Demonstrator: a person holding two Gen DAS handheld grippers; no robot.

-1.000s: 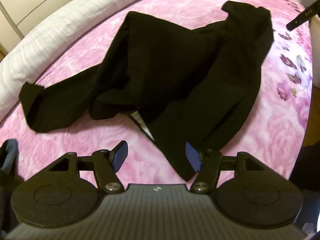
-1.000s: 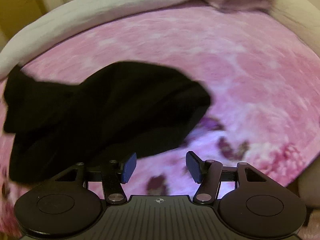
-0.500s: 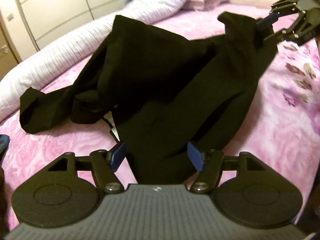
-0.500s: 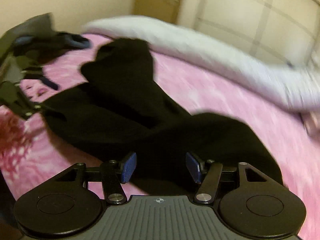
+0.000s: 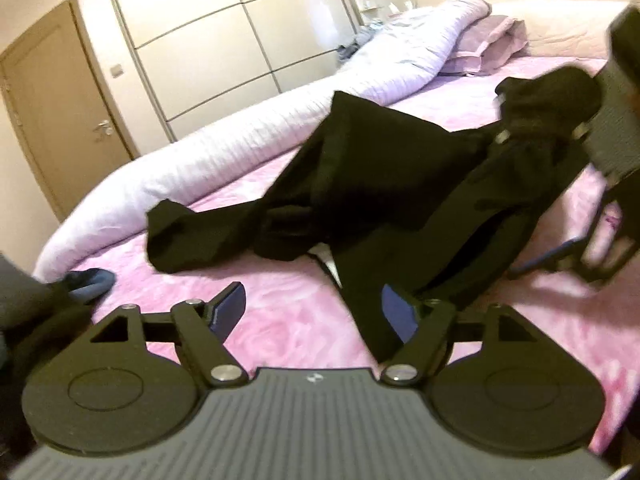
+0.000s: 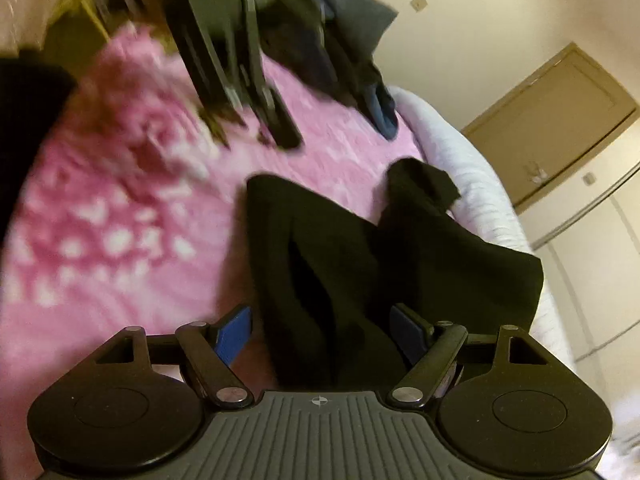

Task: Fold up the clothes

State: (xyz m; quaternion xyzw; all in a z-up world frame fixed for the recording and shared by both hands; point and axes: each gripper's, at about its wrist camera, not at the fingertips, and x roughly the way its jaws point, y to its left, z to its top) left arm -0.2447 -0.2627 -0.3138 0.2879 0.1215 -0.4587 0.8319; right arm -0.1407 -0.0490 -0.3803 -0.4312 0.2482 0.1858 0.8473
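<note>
1. Two tools are shown over a pink bed (image 5: 280, 304); a black garment (image 5: 400, 184) is spread across it, crumpled, with one sleeve stretched towards a white duvet (image 5: 224, 152).
2. Left tool (image 5: 312, 308): the jaws are held wide apart and nothing is gripped; the garment's near edge is seen touching the right finger.
3. Right tool (image 6: 320, 332): the jaws are likewise spread wide, with dark cloth lying between them, ungripped.
4. A dark blue item (image 5: 90, 282) is seen at the bed's edge, apart from the garment.
</note>
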